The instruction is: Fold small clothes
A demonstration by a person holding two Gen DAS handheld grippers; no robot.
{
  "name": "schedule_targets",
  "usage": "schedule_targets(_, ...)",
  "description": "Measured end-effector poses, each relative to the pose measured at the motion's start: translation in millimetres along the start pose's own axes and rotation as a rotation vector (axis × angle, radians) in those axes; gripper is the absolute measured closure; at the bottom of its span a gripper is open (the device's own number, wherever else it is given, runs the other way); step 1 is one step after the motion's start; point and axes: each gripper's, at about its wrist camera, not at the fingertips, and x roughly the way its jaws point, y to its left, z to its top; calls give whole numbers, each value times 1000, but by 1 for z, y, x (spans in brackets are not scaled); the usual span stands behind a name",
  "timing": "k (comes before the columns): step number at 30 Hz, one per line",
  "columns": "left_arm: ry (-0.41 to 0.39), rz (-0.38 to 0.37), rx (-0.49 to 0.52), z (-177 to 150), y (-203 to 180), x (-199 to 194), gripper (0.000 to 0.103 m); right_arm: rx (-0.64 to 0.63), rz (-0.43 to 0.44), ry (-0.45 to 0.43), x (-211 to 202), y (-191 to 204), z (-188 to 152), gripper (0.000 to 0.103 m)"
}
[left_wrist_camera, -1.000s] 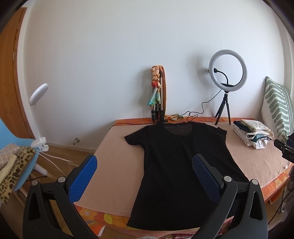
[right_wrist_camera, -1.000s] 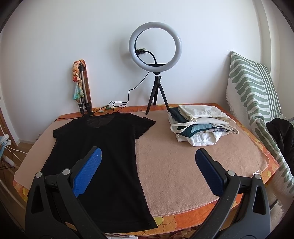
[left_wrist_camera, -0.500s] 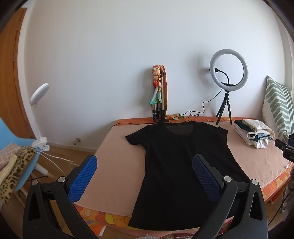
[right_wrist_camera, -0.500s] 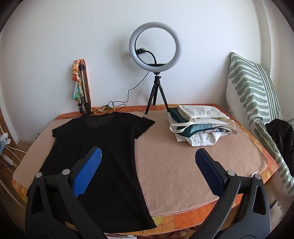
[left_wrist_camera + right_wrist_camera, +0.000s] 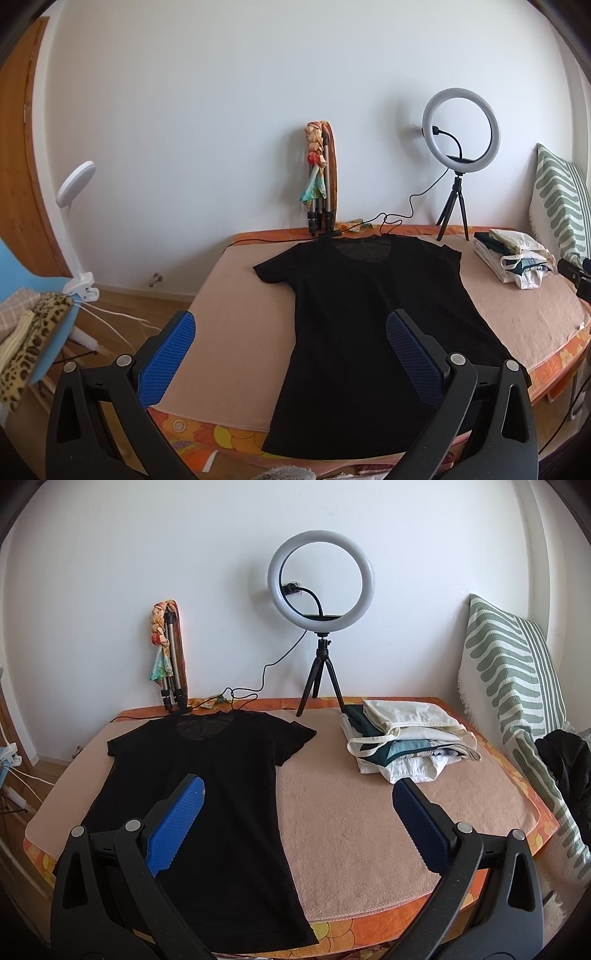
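A black short-sleeved T-shirt [image 5: 369, 314] lies spread flat on a peach towel [image 5: 236, 325] covering the table, neck toward the wall, hem at the front edge. It also shows in the right wrist view [image 5: 207, 794]. My left gripper [image 5: 291, 332] is open and empty, held above the front edge over the shirt's left side. My right gripper [image 5: 299, 801] is open and empty, above the front edge over the shirt's right side and the bare towel [image 5: 351, 812].
A stack of folded clothes [image 5: 402, 742] sits at the back right. A ring light on a tripod [image 5: 321, 624] and a folded tripod [image 5: 170, 657] stand by the wall. A striped pillow [image 5: 517, 686] is at the right. A chair with clothes [image 5: 29, 332] stands left.
Both grippers have drifted slightly; the view shifts a little, and the shirt lies as before. Both stay open.
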Motion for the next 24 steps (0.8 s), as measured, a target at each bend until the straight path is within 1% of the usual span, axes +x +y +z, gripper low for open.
schedule_targets(4, 61, -36, -36, -8, 10, 15, 0, -9, 29, -39, -4, 10, 19, 0)
schedule_targets(7, 66, -96, -80, -19, 23, 23, 5, -24, 74, -38, 1, 23, 35, 0)
schedule_targets(8, 71, -101, -92, -23, 27, 26, 6, -35, 86, -37, 4, 29, 41, 0)
schedule_targets(10, 103, -105, -107, -32, 35, 34, 8, -53, 113, -32, 12, 42, 52, 0)
schedule_targets(12, 154, -105, -125, -46, 41, 44, 16, -56, 168, -7, 23, 57, 63, 0)
schedule_targets(13, 184, -116, -135, -52, 43, 50, 20, -55, 199, 11, 30, 65, 68, 0)
schedule_targets(16, 298, -173, -201, -76, 50, 68, 26, -64, 270, 63, 52, 97, 84, 0)
schedule_targets(17, 331, -179, -214, -84, 51, 73, 32, -71, 287, 78, 59, 110, 89, 0)
schedule_targets(18, 360, -186, -225, -91, 51, 78, 35, -78, 304, 93, 67, 123, 95, 0)
schedule_targets(19, 383, -198, -231, -98, 50, 82, 36, -87, 329, 108, 74, 135, 99, 0)
schedule_targets(21, 423, -196, -226, -106, 47, 88, 44, -109, 364, 136, 89, 163, 109, 1)
schedule_targets(22, 428, -190, -219, -110, 45, 89, 47, -124, 372, 139, 95, 177, 114, 1)
schedule_targets(24, 437, -178, -204, -115, 42, 91, 49, -164, 385, 147, 109, 205, 122, 2)
